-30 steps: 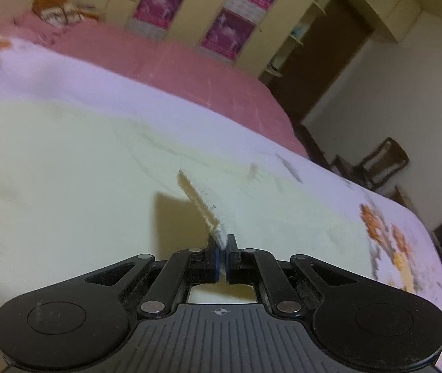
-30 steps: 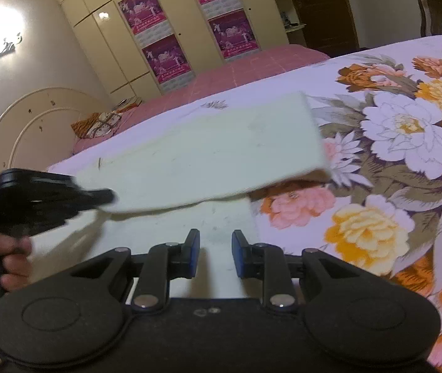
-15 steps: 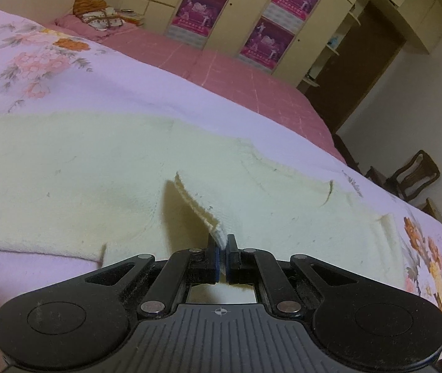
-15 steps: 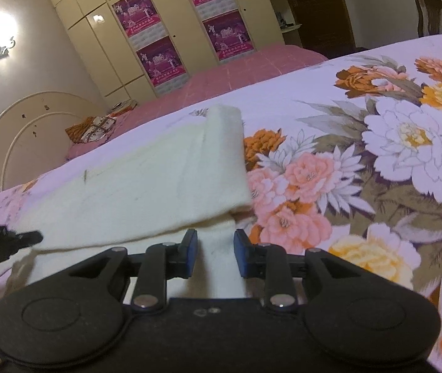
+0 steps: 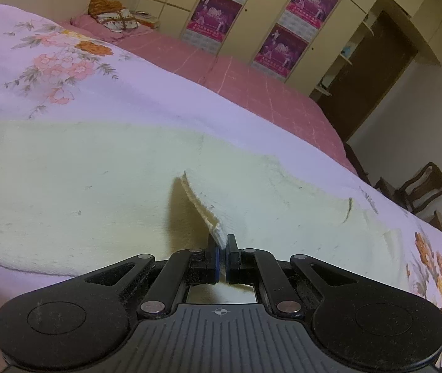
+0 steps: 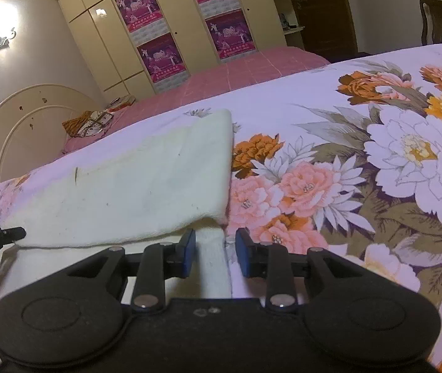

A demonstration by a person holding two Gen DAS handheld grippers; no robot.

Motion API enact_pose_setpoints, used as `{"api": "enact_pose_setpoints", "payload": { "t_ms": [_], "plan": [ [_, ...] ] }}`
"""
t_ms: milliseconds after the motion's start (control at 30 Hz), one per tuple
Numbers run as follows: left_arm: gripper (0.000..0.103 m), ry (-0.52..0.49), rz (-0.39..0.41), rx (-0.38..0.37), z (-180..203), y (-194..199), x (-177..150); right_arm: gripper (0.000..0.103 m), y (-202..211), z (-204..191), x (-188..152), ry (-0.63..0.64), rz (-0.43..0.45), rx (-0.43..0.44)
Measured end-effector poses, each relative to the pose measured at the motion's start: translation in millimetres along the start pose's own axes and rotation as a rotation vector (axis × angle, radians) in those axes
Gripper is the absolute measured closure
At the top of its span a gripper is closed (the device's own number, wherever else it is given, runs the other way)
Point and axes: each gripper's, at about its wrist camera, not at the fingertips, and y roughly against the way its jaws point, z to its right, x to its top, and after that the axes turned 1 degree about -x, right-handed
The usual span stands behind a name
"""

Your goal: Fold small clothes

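1. A cream knitted garment (image 5: 103,186) lies spread across the floral bedspread (image 5: 65,71), one part already doubled over onto the rest, so the fold is judged well under way rather than finished.
2. The left gripper (image 5: 223,250) has its jaws closed on a raised corner of the cloth, pinching it off the layer beneath; the hold probably lets the flap be laid square before it is let go.
3. The right gripper (image 6: 214,242) sits low at the garment's near edge, jaws parted with a strip of cream cloth between them and neither pad pressing it. The gap is too slow in changing to say whether it is opening.
4. Beyond, a pink bed (image 6: 252,65), poster-hung wardrobe doors (image 6: 158,46) and a wooden chair (image 6: 435,18) stand well clear of the work.
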Motion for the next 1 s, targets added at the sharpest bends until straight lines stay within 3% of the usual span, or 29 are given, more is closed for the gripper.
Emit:
{"api": "enact_pose_setpoints", "payload": {
  "t_ms": [433,667,1000],
  "plan": [
    [0.1,0.014,-0.007,0.006,-9,-5,2,0.076,-15,-7,7,0.099,0.0,-0.01],
    [0.1,-0.007,-0.009,0.01,-7,-4,2,0.095,-11,-7,5,0.121,0.02,0.003],
    [0.1,-0.037,-0.011,0.026,-4,-7,0,0.096,-12,-5,6,0.106,0.017,-0.006]
  ]
}}
